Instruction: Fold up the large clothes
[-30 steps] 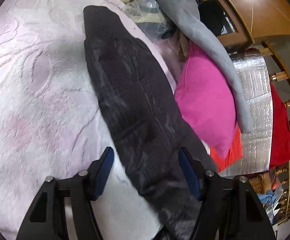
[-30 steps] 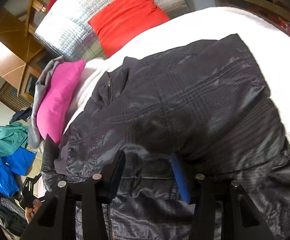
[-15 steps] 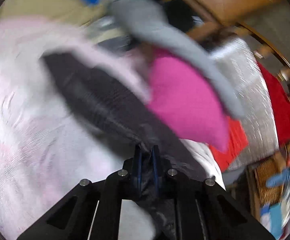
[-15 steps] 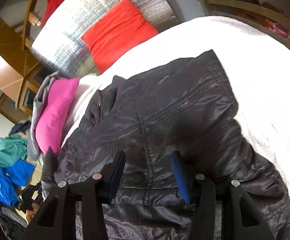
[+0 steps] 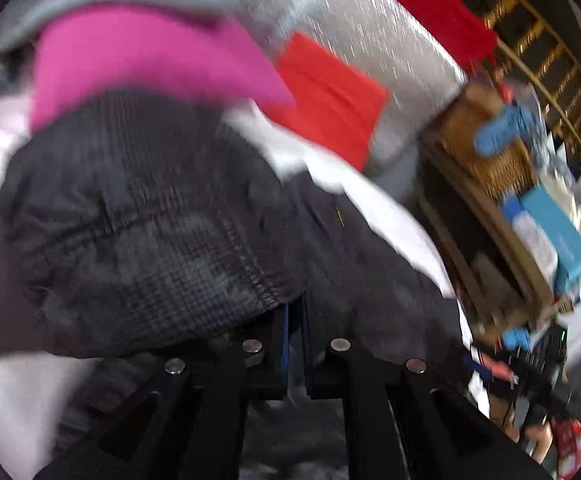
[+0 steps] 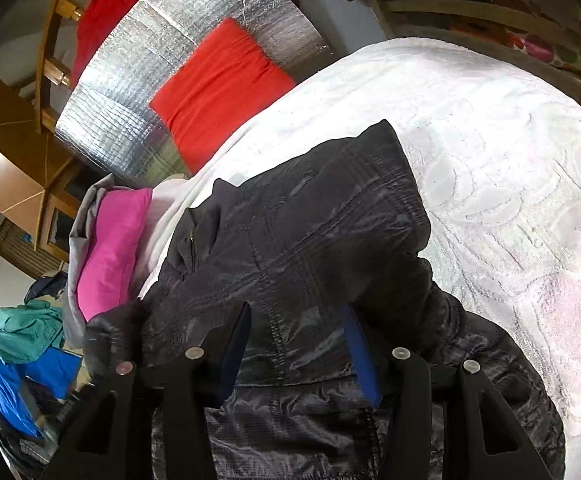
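The left gripper (image 5: 295, 320) is clamped tight on a sleeve (image 5: 150, 216) of the dark jacket (image 6: 302, 240), the cloth bunched over its jaws. The right gripper (image 6: 296, 344) hangs over the jacket's body with jaws partly apart, gripping nothing. The jacket lies on a white bedspread (image 6: 490, 152). Farther left sits a pink pillow (image 6: 114, 252); beyond, a red cushion (image 6: 218, 88) leans on silver padding (image 6: 138, 92).

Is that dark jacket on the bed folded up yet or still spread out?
Only partly folded. One sleeve lies doubled over the dark jacket on the white bedspread, while the left gripper pinches a fabric edge; the body looks spread out.
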